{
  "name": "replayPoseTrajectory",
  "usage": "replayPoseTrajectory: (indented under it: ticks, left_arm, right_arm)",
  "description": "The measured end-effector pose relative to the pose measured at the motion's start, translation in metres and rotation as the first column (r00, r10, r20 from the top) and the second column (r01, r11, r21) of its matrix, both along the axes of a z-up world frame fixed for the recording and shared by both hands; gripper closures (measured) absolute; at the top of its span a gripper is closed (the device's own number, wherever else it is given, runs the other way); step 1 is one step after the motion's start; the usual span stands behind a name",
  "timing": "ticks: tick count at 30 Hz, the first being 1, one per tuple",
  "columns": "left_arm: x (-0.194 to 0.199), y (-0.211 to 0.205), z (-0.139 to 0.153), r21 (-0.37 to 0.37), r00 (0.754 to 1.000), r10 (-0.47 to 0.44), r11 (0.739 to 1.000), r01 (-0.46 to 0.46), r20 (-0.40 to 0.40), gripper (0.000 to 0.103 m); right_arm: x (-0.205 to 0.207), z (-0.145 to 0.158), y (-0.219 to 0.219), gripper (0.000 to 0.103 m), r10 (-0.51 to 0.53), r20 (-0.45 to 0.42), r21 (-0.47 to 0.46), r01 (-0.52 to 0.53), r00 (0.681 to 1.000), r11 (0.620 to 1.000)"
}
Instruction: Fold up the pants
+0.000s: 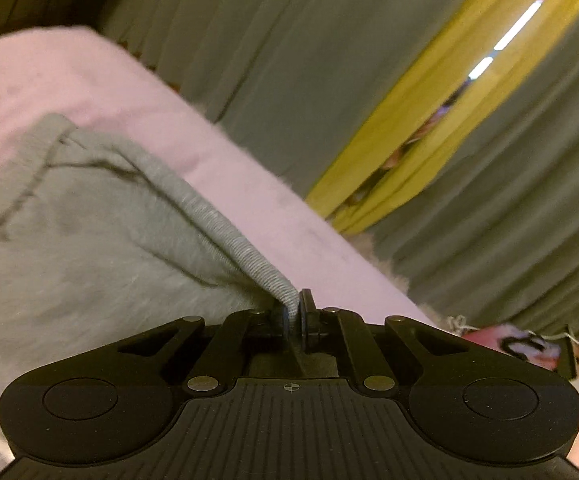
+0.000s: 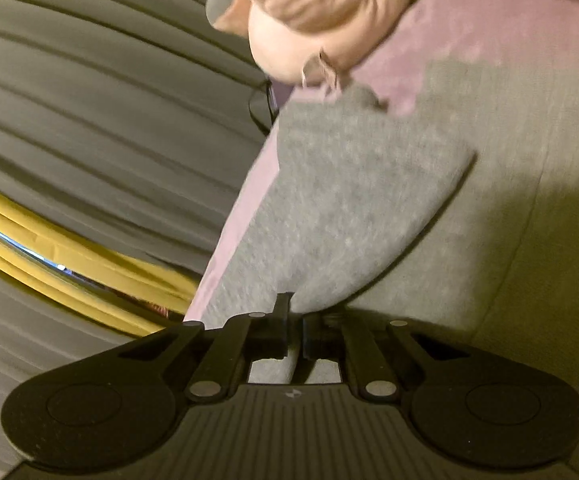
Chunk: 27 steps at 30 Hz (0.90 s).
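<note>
Both grippers pinch grey pants over a pink blanket.

Left gripper (image 1: 296,316): jaws nearly together, clamped on the ribbed waistband (image 1: 225,232) of the grey sweatpants (image 1: 69,248); fabric trails away up-left across the pink blanket (image 1: 249,200). Right gripper (image 2: 294,320): jaws narrow, grey cloth (image 2: 349,208) caught between them, a folded flap lying over the flat part. Peach pillow (image 2: 321,4) at blanket's far end. Grey curtains (image 1: 289,40) with a yellow one (image 1: 429,112) behind. Frames motion-blurred.

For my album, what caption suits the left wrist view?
Left gripper pinching the grey pants by their ribbed edge over a pink blanket.
</note>
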<state>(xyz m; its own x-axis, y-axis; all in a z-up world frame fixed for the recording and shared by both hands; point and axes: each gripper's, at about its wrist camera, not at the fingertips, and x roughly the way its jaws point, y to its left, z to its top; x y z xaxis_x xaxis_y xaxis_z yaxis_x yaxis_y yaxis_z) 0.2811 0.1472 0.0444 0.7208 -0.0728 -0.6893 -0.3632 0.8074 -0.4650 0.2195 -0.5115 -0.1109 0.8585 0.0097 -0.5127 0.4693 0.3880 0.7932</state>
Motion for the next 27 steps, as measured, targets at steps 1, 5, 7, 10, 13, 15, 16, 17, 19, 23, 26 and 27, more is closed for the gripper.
replayPoseTrajectory:
  ticks: [1, 5, 7, 10, 13, 15, 16, 17, 19, 23, 26, 27]
  left_arm:
    - [-0.012, 0.000, 0.009, 0.003, 1.000, -0.005, 1.000, 0.005, 0.013, 0.096]
    - [-0.080, 0.003, 0.040, 0.011, 0.996, -0.037, 0.999, 0.036, 0.079, 0.096]
    - [-0.123, 0.005, 0.048, -0.011, 0.993, -0.042, 0.999, 0.044, 0.108, 0.096]
    - [-0.182, 0.002, 0.039, -0.054, 0.993, -0.036, 0.998, 0.043, 0.114, 0.096]
    - [-0.222, 0.005, 0.004, -0.086, 0.999, -0.013, 0.996, 0.018, 0.051, 0.092]
    - [-0.231, 0.007, -0.031, -0.072, 0.998, 0.015, 0.997, -0.019, -0.059, 0.091]
    - [-0.233, 0.009, -0.044, -0.072, 0.994, 0.043, 0.996, -0.051, -0.102, 0.091]
    - [-0.235, 0.012, -0.054, -0.081, 0.992, 0.059, 0.994, -0.069, -0.116, 0.091]
    - [-0.240, 0.026, -0.062, -0.103, 0.986, 0.125, 0.985, -0.137, -0.112, 0.060]
    - [-0.243, 0.050, -0.061, -0.125, 0.955, 0.296, 0.948, -0.293, 0.007, 0.012]
    - [-0.225, 0.072, -0.064, -0.147, 0.948, 0.317, 0.938, -0.313, 0.008, 0.009]
    - [-0.216, 0.081, -0.071, -0.168, 0.947, 0.321, 0.933, -0.319, -0.018, 0.009]
  right_arm:
    - [-0.006, 0.003, -0.003, 0.098, -0.005, 0.012, 0.025, 0.005, 1.000, 1.000]
    - [-0.040, 0.037, -0.007, 0.098, -0.016, 0.089, 0.027, 0.014, 0.996, 1.000]
    - [-0.064, 0.060, -0.011, 0.098, 0.016, 0.113, -0.040, -0.011, 0.993, 0.999]
    - [-0.106, 0.081, -0.020, 0.098, 0.076, 0.075, -0.137, -0.065, 0.994, 0.988]
    - [-0.140, 0.084, -0.033, 0.098, 0.088, -0.005, -0.152, -0.088, 0.996, 0.984]
    - [-0.152, 0.076, -0.041, 0.098, 0.095, -0.091, -0.113, -0.105, 0.991, 0.988]
    - [-0.154, 0.070, -0.042, 0.098, 0.097, -0.141, -0.086, -0.110, 0.985, 0.990]
    - [-0.156, 0.065, -0.043, 0.098, 0.107, -0.173, -0.064, -0.120, 0.979, 0.991]
    - [-0.156, 0.057, -0.041, 0.096, 0.122, -0.222, -0.041, -0.134, 0.967, 0.990]
    - [-0.158, 0.051, -0.034, 0.090, 0.127, -0.279, -0.083, -0.156, 0.952, 0.984]
    - [-0.158, 0.047, -0.037, 0.082, 0.127, -0.279, -0.050, -0.147, 0.952, 0.988]
    - [-0.156, 0.045, -0.037, 0.073, 0.135, -0.275, -0.043, -0.153, 0.952, 0.987]
